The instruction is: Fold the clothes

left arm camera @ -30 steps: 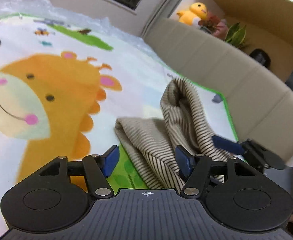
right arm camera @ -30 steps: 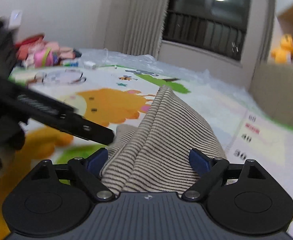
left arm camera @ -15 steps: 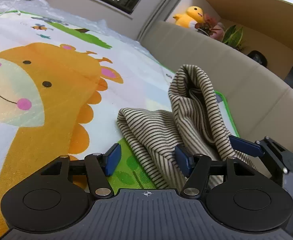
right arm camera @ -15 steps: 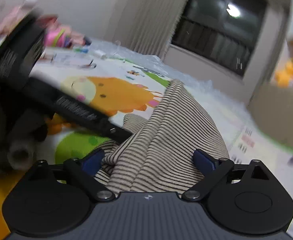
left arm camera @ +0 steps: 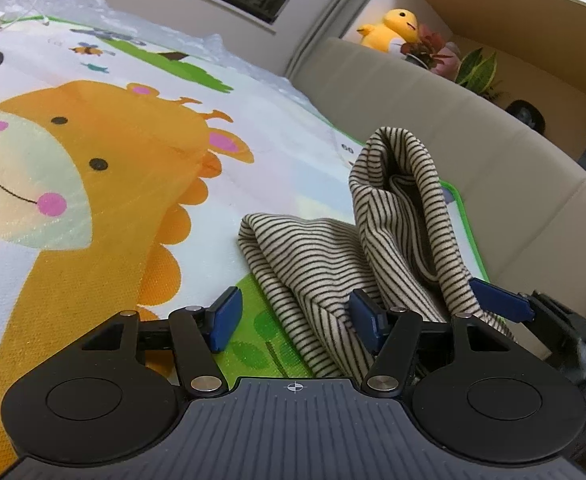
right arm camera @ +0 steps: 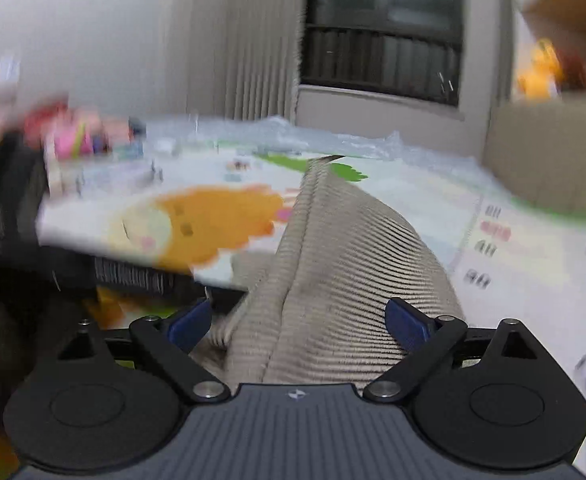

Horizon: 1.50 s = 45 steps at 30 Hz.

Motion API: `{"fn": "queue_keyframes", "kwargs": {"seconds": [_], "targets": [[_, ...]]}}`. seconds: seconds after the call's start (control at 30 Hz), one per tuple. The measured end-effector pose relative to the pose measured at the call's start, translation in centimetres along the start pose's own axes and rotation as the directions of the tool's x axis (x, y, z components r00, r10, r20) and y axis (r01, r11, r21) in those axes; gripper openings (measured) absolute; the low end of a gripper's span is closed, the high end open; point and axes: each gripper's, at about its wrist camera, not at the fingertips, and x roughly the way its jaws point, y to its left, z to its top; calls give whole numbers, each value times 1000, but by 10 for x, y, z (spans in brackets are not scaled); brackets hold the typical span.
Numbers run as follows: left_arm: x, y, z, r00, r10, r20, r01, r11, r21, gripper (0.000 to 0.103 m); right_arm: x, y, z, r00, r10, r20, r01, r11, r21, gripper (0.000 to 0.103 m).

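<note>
The striped garment (left arm camera: 325,256) lies bunched near the play mat's (left arm camera: 93,240) green edge beside the sofa (left arm camera: 513,168). Open mat spreads left of it. The left gripper (left arm camera: 293,316) stands apart over its edge; the right gripper (right arm camera: 297,320), just widening, straddles its raised fold unclamped.

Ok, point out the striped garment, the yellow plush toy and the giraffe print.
striped garment (left arm camera: 305,248), left wrist view, flat folded part
yellow plush toy (left arm camera: 393,28), left wrist view, its body
giraffe print (left arm camera: 105,152), left wrist view, its face
</note>
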Motion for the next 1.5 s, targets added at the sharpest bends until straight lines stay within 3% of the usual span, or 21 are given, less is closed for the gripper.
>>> {"fn": "queue_keyframes", "kwargs": {"seconds": [0.07,0.17,0.23,0.3,0.37,0.4,0.5,0.57,0.67,0.73,0.77,0.83,0.93,1.0,1.1,1.17,1.23,1.27,1.33,1.43,1.5], "targets": [[0,0,0,1000,0,1,0,1000,-3,65,1,7,-6,1000,-21,19,22,999,-50,88],[-1,3,0,1000,-9,3,9,1000,-16,65,-5,-16,0,999,30,30,-32,995,96,73],[-1,3,0,1000,-10,1,10,1000,-23,65,-6,-33,5,999,35,24,-39,988,153,60],[0,2,1,1000,-7,-1,7,1000,-22,65,-9,-47,7,999,20,25,-24,987,161,38],[0,1,0,1000,-5,-1,5,1000,-20,66,-13,-59,11,999,9,36,-15,987,160,22],[-1,1,0,1000,-5,-1,5,1000,-20,66,-18,-65,15,999,7,51,-16,984,178,20],[-1,2,0,1000,-7,-6,6,1000,-23,64,-39,-77,37,990,50,129,-79,972,223,19],[-1,3,1,1000,-10,-8,9,1000,-29,64,-45,-72,46,981,127,148,-157,964,216,19],[-1,4,0,1000,-16,-6,16,999,-36,64,-35,-52,35,963,256,84,-268,939,217,19],[-2,5,1,1000,-14,-3,14,999,-40,64,-20,-34,18,955,297,14,-293,933,209,19],[-4,6,1,1000,-10,-5,10,999,-47,58,-12,-27,8,953,304,-19,-292,932,216,20],[-10,10,4,1000,0,-11,-1,996,-87,52,-8,-19,-5,955,296,-28,-284,935,212,21],[-28,13,10,999,38,24,-34,991,-126,61,-17,4,-7,971,239,-21,-238,971,37,30],[-44,5,16,996,55,70,-47,993,-109,62,-17,20,-9,977,213,-22,-214,976,-41,42],[-67,-25,26,989,-26,145,31,999,-29,68,-18,38,-13,985,175,-12,-175,976,-127,52],[-69,-51,30,986,-89,143,82,995,55,70,-18,43,-15,986,164,-10,-164,974,-155,54],[-55,-71,32,989,-122,86,111,987,117,71,-17,43,-14,985,169,-11,-169,974,-148,54],[-42,-73,30,995,-94,45,88,988,127,71,-20,39,-13,984,179,-10,-178,975,-135,54],[-17,-75,26,999,-39,-31,43,988,146,62,-29,26,-11,978,208,-7,-207,974,-92,54],[-4,-61,18,998,-10,-54,16,993,114,57,-52,-2,-14,975,221,19,-221,975,-17,54],[-6,-55,16,999,-20,-46,24,995,94,55,-68,-26,-16,981,191,43,-194,979,59,63]]}}
